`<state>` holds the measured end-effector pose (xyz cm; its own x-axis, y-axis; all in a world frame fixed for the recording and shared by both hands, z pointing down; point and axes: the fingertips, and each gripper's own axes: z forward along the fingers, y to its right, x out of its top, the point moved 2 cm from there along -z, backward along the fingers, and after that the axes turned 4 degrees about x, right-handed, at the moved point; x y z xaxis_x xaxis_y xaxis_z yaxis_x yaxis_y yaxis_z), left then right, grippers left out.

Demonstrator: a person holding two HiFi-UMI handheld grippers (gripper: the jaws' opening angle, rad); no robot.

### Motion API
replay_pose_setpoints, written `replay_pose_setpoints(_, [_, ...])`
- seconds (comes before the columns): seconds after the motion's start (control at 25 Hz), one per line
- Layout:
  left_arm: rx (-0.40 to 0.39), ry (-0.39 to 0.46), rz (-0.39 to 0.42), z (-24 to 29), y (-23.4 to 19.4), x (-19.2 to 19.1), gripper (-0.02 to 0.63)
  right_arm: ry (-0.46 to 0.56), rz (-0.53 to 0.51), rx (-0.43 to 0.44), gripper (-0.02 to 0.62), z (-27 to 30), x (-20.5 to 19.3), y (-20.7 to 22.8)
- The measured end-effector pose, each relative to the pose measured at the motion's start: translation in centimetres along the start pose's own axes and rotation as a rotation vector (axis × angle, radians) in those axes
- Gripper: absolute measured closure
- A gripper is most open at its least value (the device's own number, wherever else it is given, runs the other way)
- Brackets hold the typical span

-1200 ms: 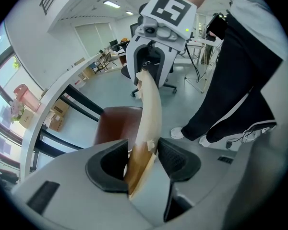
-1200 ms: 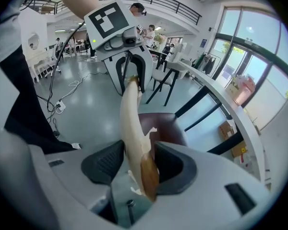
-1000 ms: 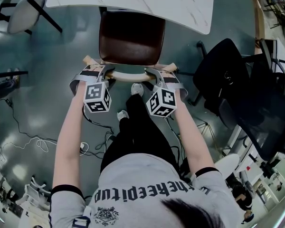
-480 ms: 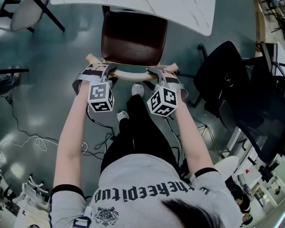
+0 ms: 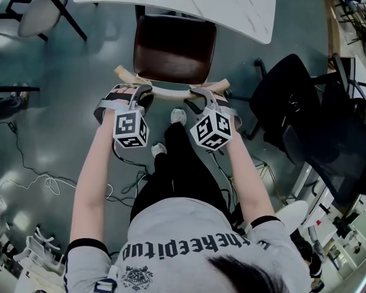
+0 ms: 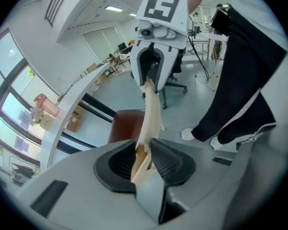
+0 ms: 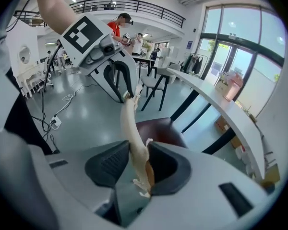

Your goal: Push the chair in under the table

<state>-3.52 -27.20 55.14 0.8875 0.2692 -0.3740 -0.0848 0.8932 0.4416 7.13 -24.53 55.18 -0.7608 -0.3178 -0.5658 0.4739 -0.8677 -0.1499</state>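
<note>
A chair with a dark brown seat [image 5: 174, 47] stands partly under the white marble table [image 5: 232, 5]; its pale curved wooden backrest [image 5: 171, 93] faces me. My left gripper [image 5: 139, 93] sits on the backrest's left end and my right gripper [image 5: 201, 95] on its right end. Both sets of jaws are closing. In the left gripper view the backrest [image 6: 151, 114] runs between the pads of the left gripper [image 6: 143, 157] across to the right gripper [image 6: 156, 66]. In the right gripper view the wood [image 7: 132, 123] lies pinched in the right gripper [image 7: 137, 159].
A black office chair [image 5: 293, 96] stands close on the right. A white chair [image 5: 36, 14] is at the upper left. Cables [image 5: 43, 182] trail over the grey floor at the left. The person's legs and white shoes [image 5: 177, 115] are just behind the backrest.
Both grippers' jaws have narrowed onto the ends of the backrest. The marker cubes have tipped slightly toward me. The chair has hardly shifted.
</note>
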Motion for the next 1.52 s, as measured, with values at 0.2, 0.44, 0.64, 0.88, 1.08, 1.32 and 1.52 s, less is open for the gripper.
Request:
replay_pose_setpoints(0.2, [0.093, 0.078, -0.12, -2.3, -0.2, 1.6, 0.572, 0.062, 0.086, -0.06, 0.574, -1.8, 1.3, -0.3])
replay_pose_setpoints(0.44, [0.142, 0.179, -0.305, -5.2, -0.6, 3.3, 0.586, 0.18, 0.189, -0.076, 0.584, -4.6, 4.2, -1.0])
replay_pose_setpoints(0.64, [0.164, 0.268, -0.441, -7.9, -0.5, 4.7, 0.591, 0.272, 0.247, -0.083, 0.584, -7.0, 6.3, -2.7])
replay_pose_setpoints(0.88, [0.191, 0.394, -0.551, -12.1, -0.2, 6.9, 0.591, 0.369, 0.309, -0.104, 0.584, -10.6, 8.7, -4.7])
replay_pose_setpoints(1.08, [0.223, 0.508, -0.6, -16.2, 0.2, 9.2, 0.591, 0.456, 0.324, -0.125, 0.584, -13.7, 10.8, -6.4])
replay_pose_setpoints(1.32, [0.242, 0.605, -0.635, -21.0, 0.6, 11.4, 0.591, 0.542, 0.317, -0.164, 0.584, -17.6, 13.1, -8.3])
replay_pose_setpoints(1.52, [0.273, 0.676, -0.667, -24.1, 1.4, 12.1, 0.591, 0.606, 0.315, -0.19, 0.584, -20.3, 14.3, -10.0])
